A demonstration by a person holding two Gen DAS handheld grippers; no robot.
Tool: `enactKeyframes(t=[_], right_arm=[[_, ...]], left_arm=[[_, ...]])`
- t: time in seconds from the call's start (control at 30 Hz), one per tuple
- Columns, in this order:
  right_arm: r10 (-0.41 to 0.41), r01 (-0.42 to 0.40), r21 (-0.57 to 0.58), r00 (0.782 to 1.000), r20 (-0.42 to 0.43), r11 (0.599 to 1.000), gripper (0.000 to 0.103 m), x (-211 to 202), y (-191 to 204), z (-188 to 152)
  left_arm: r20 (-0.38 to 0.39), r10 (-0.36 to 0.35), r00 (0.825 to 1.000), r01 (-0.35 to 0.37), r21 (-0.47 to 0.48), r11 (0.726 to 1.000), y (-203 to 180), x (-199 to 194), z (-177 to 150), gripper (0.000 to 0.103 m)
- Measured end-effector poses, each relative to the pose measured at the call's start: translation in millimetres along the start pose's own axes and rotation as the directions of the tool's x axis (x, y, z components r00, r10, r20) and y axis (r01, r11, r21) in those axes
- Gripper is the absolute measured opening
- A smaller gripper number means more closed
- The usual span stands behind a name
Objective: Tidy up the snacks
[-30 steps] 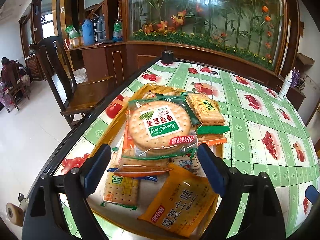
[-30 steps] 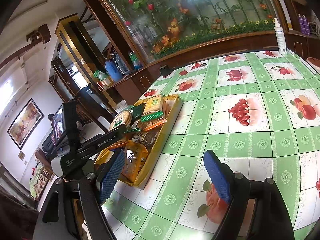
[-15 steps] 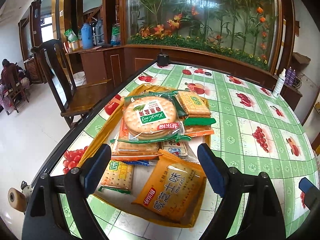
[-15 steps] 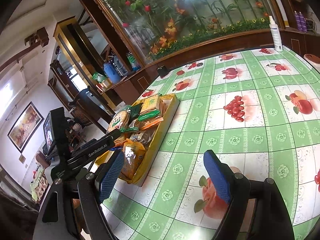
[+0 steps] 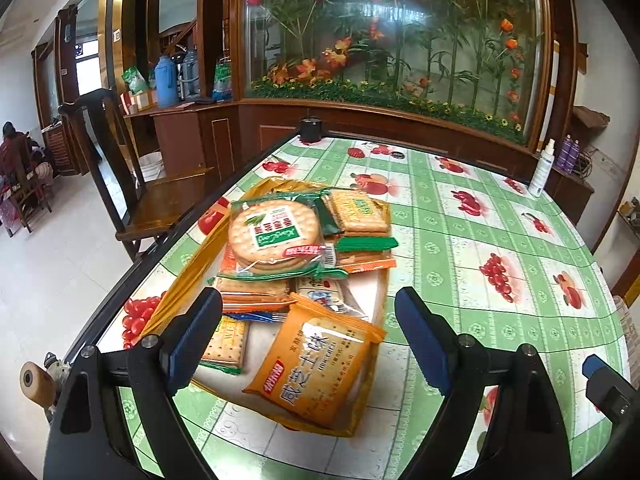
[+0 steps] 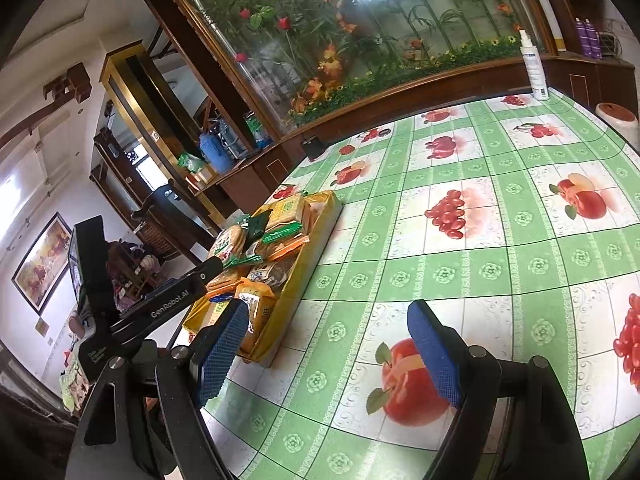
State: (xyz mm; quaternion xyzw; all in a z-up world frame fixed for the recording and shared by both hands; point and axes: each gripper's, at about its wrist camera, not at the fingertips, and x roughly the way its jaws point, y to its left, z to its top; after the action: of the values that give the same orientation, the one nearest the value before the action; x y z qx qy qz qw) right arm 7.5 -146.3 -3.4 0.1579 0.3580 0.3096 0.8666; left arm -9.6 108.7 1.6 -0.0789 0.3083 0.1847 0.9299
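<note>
A yellow tray (image 5: 176,300) near the table's left edge holds several snack packets. A round cracker pack (image 5: 274,236) lies on top of the pile, with square cracker packs (image 5: 360,212) behind it. An orange cheese-biscuit packet (image 5: 320,364) lies at the near end. My left gripper (image 5: 307,296) hovers open above the near end of the tray with nothing between its pads. My right gripper (image 6: 328,310) is open over the bare tablecloth to the right of the tray (image 6: 320,236). In the right wrist view the left gripper's black body (image 6: 172,300) reaches in over the snacks.
The table wears a green checked cloth with fruit prints (image 5: 480,240). A wooden chair (image 5: 160,200) stands at its left edge. A white spray bottle (image 5: 540,168) and a small black object (image 5: 312,128) sit at the far edge, and a white pot (image 6: 616,116) at the right.
My left gripper has drawn back and slightly up from the tray, so the snacks look smaller and farther. The right gripper has shifted a little over the cloth. Both stay open.
</note>
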Motion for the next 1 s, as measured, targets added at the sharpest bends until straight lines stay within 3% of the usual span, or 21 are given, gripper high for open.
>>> enactKeyframes(t=[0.47,1.0], right_arm=[[-0.097,0.097,0.017,0.995,0.003,0.995,0.086,-13.1,-25.8,-5.1],[-0.248,0.25,0.032,0.968,-0.043,0.968,0.09,-8.5,-54.4,-12.3]], left_arm=[[-0.006,-0.085,0.996,0.085,0.053,0.995,-40.2,-11.7,-8.7,0.089],[-0.134,-0.172,0.976,0.184,0.078,0.98,-92.8,6.9,-34.0,0.089]])
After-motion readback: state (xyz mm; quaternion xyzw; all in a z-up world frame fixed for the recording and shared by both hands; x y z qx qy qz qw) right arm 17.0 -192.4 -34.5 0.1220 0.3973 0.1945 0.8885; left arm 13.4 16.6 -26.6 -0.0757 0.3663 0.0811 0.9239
